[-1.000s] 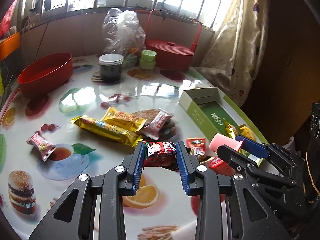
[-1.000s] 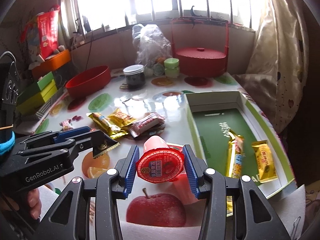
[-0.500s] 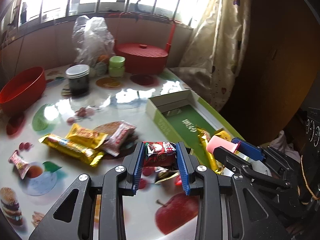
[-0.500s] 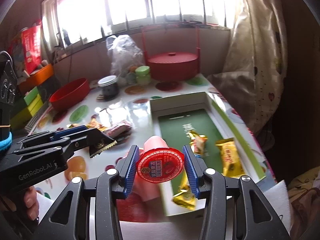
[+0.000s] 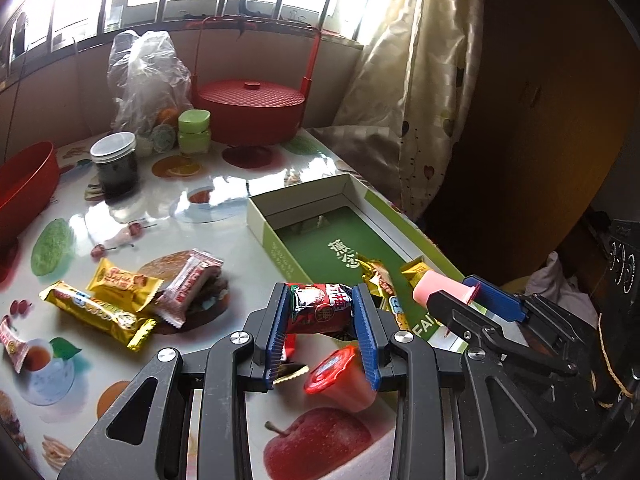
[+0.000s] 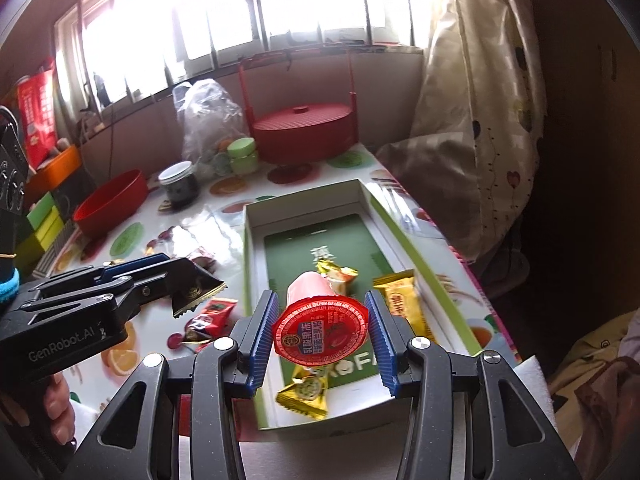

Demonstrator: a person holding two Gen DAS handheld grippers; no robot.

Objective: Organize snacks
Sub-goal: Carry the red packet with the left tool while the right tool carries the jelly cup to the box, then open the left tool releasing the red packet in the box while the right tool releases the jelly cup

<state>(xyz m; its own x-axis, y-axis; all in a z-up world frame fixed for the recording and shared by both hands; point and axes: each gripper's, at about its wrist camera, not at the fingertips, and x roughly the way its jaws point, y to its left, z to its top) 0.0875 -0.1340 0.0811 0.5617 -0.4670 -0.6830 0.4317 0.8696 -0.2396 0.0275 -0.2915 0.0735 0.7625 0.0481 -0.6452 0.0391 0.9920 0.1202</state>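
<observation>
Left claw [image 5: 320,312]: clenched on a red snack packet [image 5: 320,307], blue pads pressing both ends, packet held clear above the desk [image 5: 224,200] just left of the green box [image 5: 264,216]. Right claw [image 6: 320,326]: clenched on a pink jelly cup [image 6: 320,326], red foil lid facing the camera, cup held over the near half of the green box. Green box: open, white walls, green floor with white lettering, near the desk's right edge. Inside the box: gold bar wrapper [image 6: 398,300] at the right wall; crinkled gold packet [image 6: 336,274] mid-floor; small gold sweet [image 6: 306,394] at the near wall. On the desk left of the box: second jelly cup [image 5: 340,376] lying on its side, just beside the box's near corner; small red packet [image 6: 208,318] nearby; further left, long gold bar [image 5: 98,314], yellow wrapper [image 5: 122,282] and pink-white wrapper [image 5: 190,286], overlapping one another. Beyond the box: red lidded basket [image 5: 250,110] with tall handle, green-capped jar [image 5: 194,126], dark jar [image 5: 114,162] with silver lid, clear plastic bag [image 5: 146,76]. Far left of the box: red bowl [image 5: 26,186]. Right of the box: patterned curtain [image 5: 424,80].
</observation>
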